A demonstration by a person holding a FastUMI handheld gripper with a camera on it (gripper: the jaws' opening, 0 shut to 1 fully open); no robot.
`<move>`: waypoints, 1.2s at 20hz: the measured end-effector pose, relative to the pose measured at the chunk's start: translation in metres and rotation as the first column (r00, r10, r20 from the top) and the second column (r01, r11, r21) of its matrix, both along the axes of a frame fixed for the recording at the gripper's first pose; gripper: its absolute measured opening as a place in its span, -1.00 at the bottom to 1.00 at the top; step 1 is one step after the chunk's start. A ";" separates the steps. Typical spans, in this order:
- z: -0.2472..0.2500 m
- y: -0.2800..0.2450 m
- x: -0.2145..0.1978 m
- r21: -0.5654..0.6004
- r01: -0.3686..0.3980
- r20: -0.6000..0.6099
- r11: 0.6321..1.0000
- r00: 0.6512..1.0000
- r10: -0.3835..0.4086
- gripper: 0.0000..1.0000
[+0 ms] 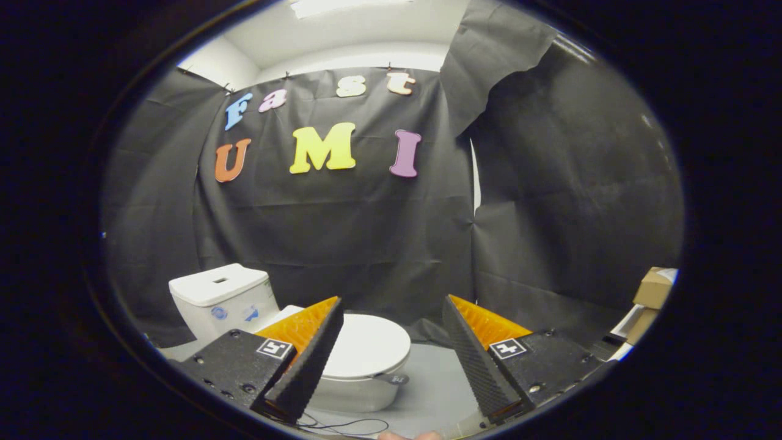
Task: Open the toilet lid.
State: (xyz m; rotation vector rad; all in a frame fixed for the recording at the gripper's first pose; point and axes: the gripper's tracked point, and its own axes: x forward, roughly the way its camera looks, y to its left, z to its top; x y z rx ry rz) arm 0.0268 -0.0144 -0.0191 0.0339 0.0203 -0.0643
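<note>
A white toilet stands on the floor beyond my fingers, its tank (223, 299) to the left against the black cloth wall. Its white lid (372, 345) lies flat and closed over the bowl (360, 391), partly hidden behind my left finger. My gripper (391, 305) hovers well above and short of the lid, fingers spread wide with nothing between them. The left fingertip (333, 305) overlaps the lid's left side in the picture; the right fingertip (449, 304) stands to the right of the toilet.
Black cloth walls close in behind and to the right of the toilet. Cardboard boxes (650, 287) sit at the far right. A thin cable (348, 425) lies on the grey floor (434, 385) in front of the bowl.
</note>
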 end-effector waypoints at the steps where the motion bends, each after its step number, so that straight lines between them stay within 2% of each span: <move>1: -0.002 -0.001 0.003 0.006 0.006 -0.006 1.000 1.000 -0.006 1.00; 8: -0.027 0.004 0.031 0.062 -0.005 -0.076 0.998 0.997 0.010 1.00; 11: -0.044 0.009 0.036 0.080 -0.027 -0.149 0.996 0.988 0.039 1.00; 13: -0.058 0.012 0.041 0.133 -0.031 -0.202 0.991 0.978 0.058 1.00; 18: -0.095 0.001 0.070 0.235 0.034 -0.350 0.971 0.935 0.052 1.00; 24: -0.134 -0.017 0.090 0.338 0.122 -0.451 0.933 0.891 0.046 1.00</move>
